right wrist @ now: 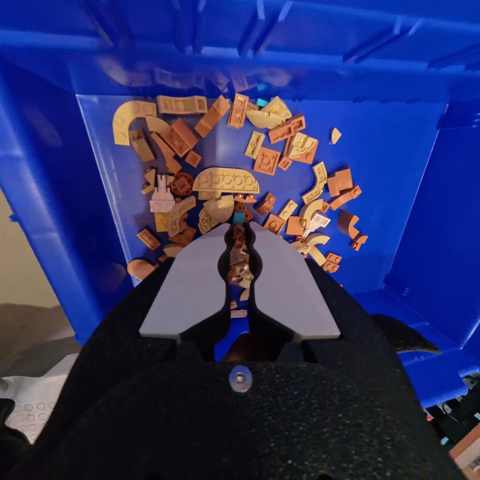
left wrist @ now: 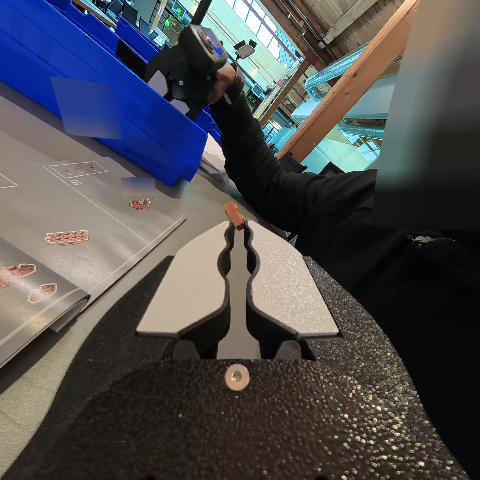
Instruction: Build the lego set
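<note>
The left claw (left wrist: 238, 226) has pale grey speckled fingers (left wrist: 200, 280) with black wavy inner pads on a black grainy body, and pinches an orange-brown brick (left wrist: 233, 212). The surface (left wrist: 205, 202) is dull grey. The booklet (left wrist: 65, 220) is grey with thin white lines and brown printed brick drawings. The bin (right wrist: 405, 181) is bright blue; its loose pieces (right wrist: 226, 179) are tan, orange-brown, dark brown, yellow and white, and one small piece (right wrist: 238, 217) at the right claw (right wrist: 239, 227) is teal. The sleeve (left wrist: 259, 166) is black.

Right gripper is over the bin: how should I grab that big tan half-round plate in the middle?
Grip the half-round plate across its thickness at the straight edge, which sits propped up on the pieces below. Come from the near side with the right gripper; it lies too wide to span otherwise.
</note>
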Demonstrator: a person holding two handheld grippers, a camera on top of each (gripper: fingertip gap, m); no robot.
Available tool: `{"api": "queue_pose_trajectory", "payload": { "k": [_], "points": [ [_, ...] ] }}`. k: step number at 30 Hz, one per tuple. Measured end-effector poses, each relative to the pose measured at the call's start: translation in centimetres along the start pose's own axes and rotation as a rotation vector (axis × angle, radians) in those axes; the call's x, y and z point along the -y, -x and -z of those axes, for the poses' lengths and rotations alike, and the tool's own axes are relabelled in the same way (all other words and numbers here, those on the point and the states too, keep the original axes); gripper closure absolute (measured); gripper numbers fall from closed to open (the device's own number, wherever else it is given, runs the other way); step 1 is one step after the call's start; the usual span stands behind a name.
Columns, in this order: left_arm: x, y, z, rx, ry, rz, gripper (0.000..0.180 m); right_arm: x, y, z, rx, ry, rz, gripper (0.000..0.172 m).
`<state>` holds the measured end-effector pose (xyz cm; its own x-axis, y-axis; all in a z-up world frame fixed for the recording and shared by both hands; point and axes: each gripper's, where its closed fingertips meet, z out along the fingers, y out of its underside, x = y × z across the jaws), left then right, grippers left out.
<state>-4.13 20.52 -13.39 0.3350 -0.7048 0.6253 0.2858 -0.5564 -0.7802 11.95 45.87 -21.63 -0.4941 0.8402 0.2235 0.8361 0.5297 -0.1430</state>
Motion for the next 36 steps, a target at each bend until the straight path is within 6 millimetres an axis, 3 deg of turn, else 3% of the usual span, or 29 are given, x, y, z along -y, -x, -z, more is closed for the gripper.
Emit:
{"api": "queue_pose_trajectory", "payload": {
  "k": [13, 23, 31, 36],
  "points": [
    [0.0, 0.1, 0.0, 0.009, 0.000, -0.001, 0.174, -1.6, 0.5, -0.9, 0.142, 0.133, 0.107, 0.156],
    [0.0, 0.0, 0.1, 0.005, 0.001, -0.003, 0.174, -1.0, 0.6, -1.2, 0.125, 0.148, 0.155, 0.151],
    [0.0, 0.0, 0.1, 0.009, 0.003, -0.004, 0.174, -1.2, 0.6, -1.2, 0.120, 0.166, 0.158, 0.164],
    [-0.2, -0.1, 0.0, 0.009, 0.015, -0.017, 0.174, -0.7, 0.1, 0.1, 0.014, 0.108, 0.137, 0.164]
  ]
}}
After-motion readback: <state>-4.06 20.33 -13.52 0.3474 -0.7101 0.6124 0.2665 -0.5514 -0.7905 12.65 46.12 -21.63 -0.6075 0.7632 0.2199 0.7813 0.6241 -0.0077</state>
